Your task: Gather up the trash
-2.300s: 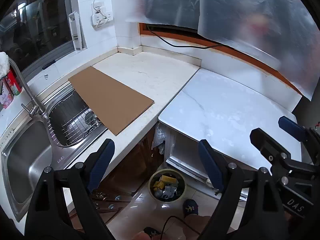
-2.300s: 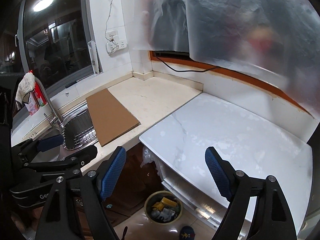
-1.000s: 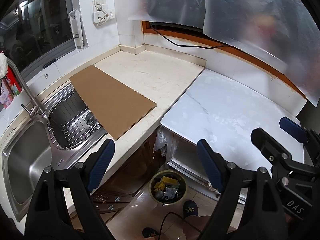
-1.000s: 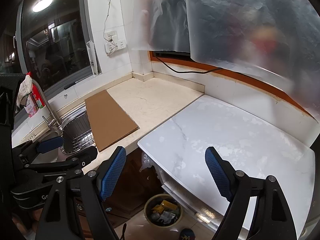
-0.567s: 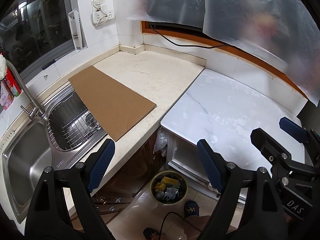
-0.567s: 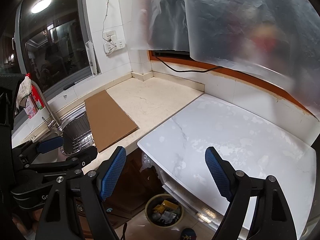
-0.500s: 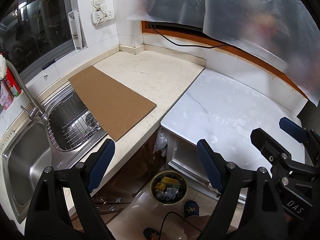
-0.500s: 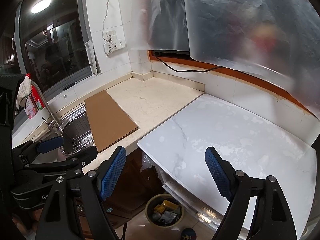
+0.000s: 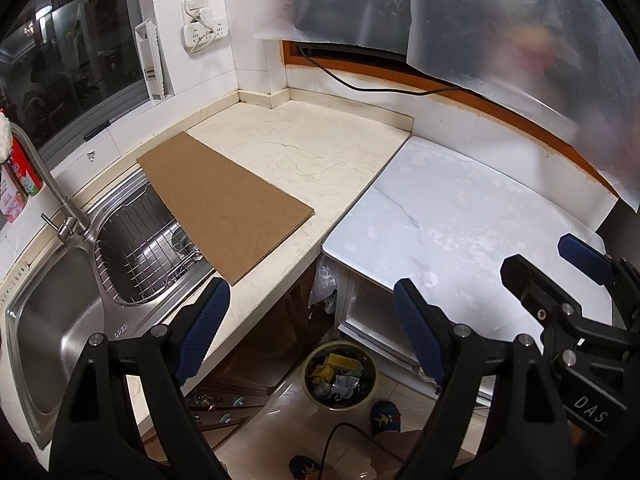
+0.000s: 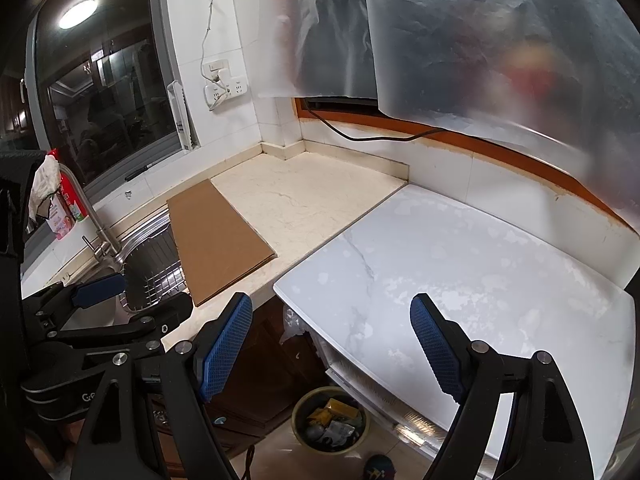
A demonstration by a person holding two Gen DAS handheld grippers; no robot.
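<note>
Trash bin [image 9: 339, 376], round with an olive rim, holding crumpled wrappers, low centre on glossy floor tiles, framed between left tongs [image 9: 310, 330] spread wide and empty, right tongs [image 10: 332, 346] likewise wide, flat brown cardboard [image 9: 224, 204] on counter upper left.

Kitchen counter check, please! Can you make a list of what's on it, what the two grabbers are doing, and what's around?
Surface: cream countertop beside white marble top; no loose trash seen.
Job's things: trash bin on the floor, holding wrappers.
Clutter: cardboard sheet partly overhanging the sink.
Grippers: left gripper open, empty; right gripper open, empty.
Cables: black cable along the back wall.
Surroundings: dark window, wall socket.
</note>
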